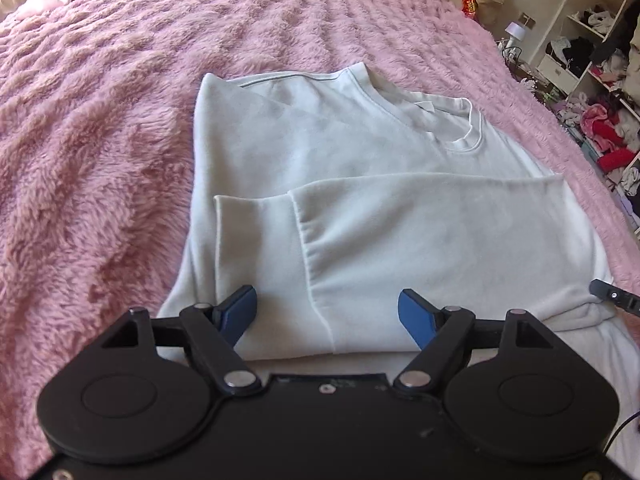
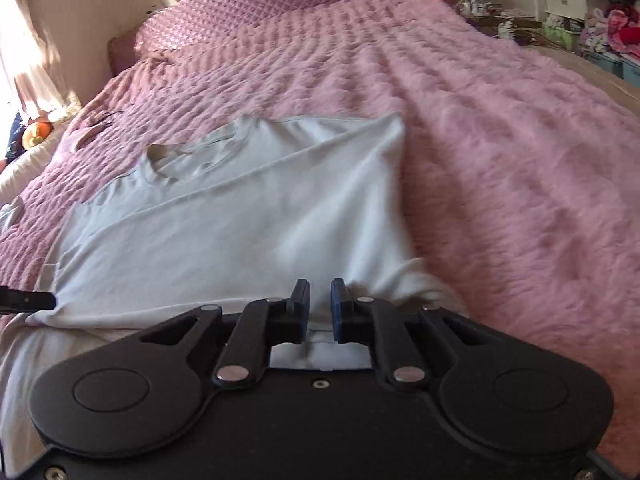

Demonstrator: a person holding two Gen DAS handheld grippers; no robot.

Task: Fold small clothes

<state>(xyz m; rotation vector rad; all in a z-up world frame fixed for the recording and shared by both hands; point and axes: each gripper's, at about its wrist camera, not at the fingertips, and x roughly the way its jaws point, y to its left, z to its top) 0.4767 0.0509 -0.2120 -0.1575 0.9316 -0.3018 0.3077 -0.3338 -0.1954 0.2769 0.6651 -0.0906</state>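
A white sweatshirt (image 1: 360, 184) lies partly folded on a pink fleece bedspread (image 1: 100, 140), collar at the far end and long axis running straight ahead of both tools. The left gripper (image 1: 326, 314) hovers wide open and empty over the near hem, sleeve cuff just beyond; the right gripper (image 2: 320, 298), jaws nearly closed, appears to pinch the hem's right corner
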